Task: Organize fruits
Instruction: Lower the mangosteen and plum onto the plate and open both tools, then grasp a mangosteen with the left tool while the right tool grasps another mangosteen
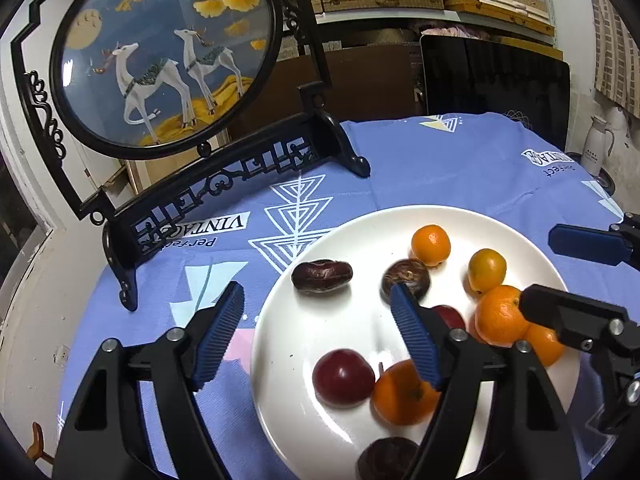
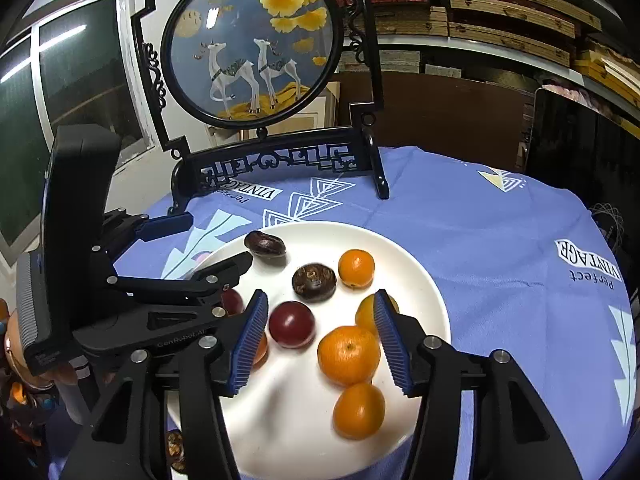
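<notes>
Plate [image 1: 360, 232] of fruit lies ahead-right of the released, empty left gripper [image 1: 320, 336] in the left view; right view, right gripper [image 2: 320, 340] spread empty, mandarin [image 2: 349, 355] just ahead between its fingers, nearer this hand.

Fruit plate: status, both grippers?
Left gripper, right gripper: open, empty, over white plate. Oranges, plums, dark fruits all plated. Nothing blocking.

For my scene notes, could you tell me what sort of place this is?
Probably a home room that doubles as storage: a table under a printed blue cloth, a decorative deer screen standing on it, and shelves stacked with flat boxes behind.
</notes>
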`<state>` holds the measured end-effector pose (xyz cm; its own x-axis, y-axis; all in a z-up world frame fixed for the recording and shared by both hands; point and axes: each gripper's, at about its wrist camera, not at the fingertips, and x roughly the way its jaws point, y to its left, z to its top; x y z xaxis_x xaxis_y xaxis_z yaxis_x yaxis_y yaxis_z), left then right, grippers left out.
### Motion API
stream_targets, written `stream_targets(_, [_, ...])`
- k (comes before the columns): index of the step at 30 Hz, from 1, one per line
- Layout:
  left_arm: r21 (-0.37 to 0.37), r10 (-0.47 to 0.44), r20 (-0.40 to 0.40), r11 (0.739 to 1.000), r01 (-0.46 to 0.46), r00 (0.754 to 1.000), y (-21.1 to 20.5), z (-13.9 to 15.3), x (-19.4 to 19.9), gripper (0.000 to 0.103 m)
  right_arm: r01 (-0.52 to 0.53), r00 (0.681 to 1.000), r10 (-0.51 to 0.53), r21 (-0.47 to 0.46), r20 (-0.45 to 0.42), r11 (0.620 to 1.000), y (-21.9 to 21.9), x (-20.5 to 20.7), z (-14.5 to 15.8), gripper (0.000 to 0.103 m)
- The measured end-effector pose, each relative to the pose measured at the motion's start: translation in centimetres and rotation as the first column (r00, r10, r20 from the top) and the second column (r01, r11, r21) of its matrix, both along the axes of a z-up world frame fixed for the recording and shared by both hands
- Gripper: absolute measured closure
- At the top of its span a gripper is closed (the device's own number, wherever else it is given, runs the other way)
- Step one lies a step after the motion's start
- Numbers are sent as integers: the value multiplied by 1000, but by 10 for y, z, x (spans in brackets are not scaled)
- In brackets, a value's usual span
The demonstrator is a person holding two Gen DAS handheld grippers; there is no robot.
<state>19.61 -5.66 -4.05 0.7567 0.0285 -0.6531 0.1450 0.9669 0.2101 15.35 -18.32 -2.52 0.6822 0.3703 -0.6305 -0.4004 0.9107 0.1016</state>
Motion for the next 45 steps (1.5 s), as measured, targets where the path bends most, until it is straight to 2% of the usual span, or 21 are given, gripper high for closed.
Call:
stream_targets(2, [7,-4,13,1000,4,1000,0,2,-7,27,-2,1000,2,12,-2,1000,-4,-6,1,43])
stream_targets(10, [27,-46,71,999,44,996,-7,20,-50,25,-14,1000,14,2,3,1000,-8,-45,4,42])
stream_targets(20, [44,-77,141,996,72,987,-15,46,-109,23,-45,996,48,-42,77,998,-2,-110,29,40])
stream_targets(25, [42,-74,155,997,68,985,-12,53,-132,17,-51,993,57,-59,99,997,-1,-136,33,36])
stream_targets(28, [19,-44,131,999,42,990,3,48,-144,17,-61,993,72,-119,95,991,2,-152,17,36])
stream_targets(33, [-18,-1,43,1000,2,999,40,20,-165,17,-131,991,131,-222,-13,966,14,-167,-36,36])
stream_targets(38, [-63,20,-71,998,-24,997,68,-12,-180,17,-196,979,177,-240,-98,951,37,-158,-67,36])
stream_targets(40, [-88,2,-119,996,-12,993,72,-22,-188,17,-201,976,175,-231,-129,952,43,-150,-75,36])
stream_targets(42, [-110,-23,-149,994,7,989,71,-29,-196,17,-209,971,174,-219,-165,953,47,-144,-84,41])
stream_targets(44, [-116,-57,-177,993,37,983,63,-37,-204,17,-221,967,188,-202,-172,954,47,-144,-84,63])
stream_targets(45, [-118,-71,-186,992,50,980,58,-40,-209,17,-213,969,179,-207,-170,955,46,-144,-83,63])
